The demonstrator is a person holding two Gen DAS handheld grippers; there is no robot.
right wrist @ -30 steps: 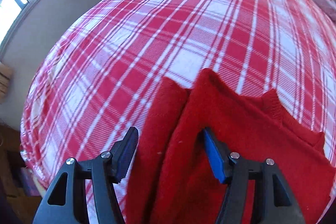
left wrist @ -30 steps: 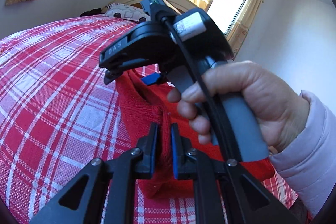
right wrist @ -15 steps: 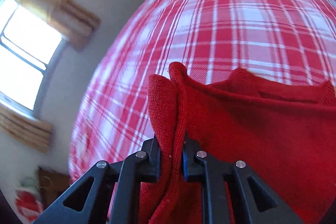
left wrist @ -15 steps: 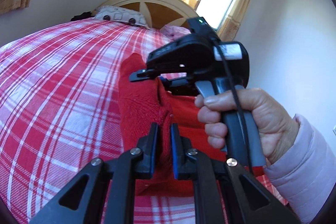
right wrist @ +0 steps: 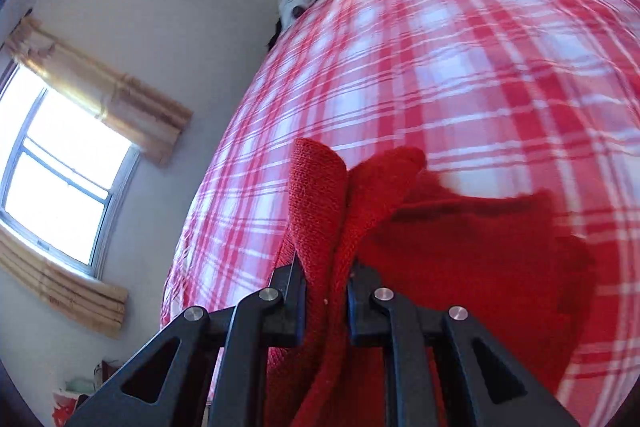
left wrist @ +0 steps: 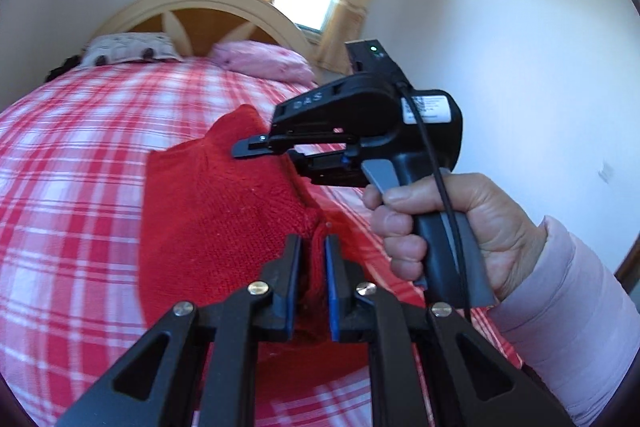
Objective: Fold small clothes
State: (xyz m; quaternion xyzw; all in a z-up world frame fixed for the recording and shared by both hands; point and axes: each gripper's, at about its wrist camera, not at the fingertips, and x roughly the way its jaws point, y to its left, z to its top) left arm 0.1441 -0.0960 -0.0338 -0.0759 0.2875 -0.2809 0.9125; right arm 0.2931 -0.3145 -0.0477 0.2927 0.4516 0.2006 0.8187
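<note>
Claws on both sides now pinch the red sweater (left wrist: 208, 211): the right claw (right wrist: 326, 291) has just snapped closed on its edge, so a fold can begin. The left claw (left wrist: 312, 259) grips another edge. The sweater hangs over the checked bed (left wrist: 72, 155), below the pink pillow (left wrist: 260, 61).

Black grippers (left wrist: 312, 259) — pale pink sleeve (left wrist: 572, 307).

Both wrist cameras look closely along their fingers toward the headboard (left wrist: 208, 7), sharing the plaid bed (right wrist: 460, 67) and red knit (left wrist: 224, 211).
</note>
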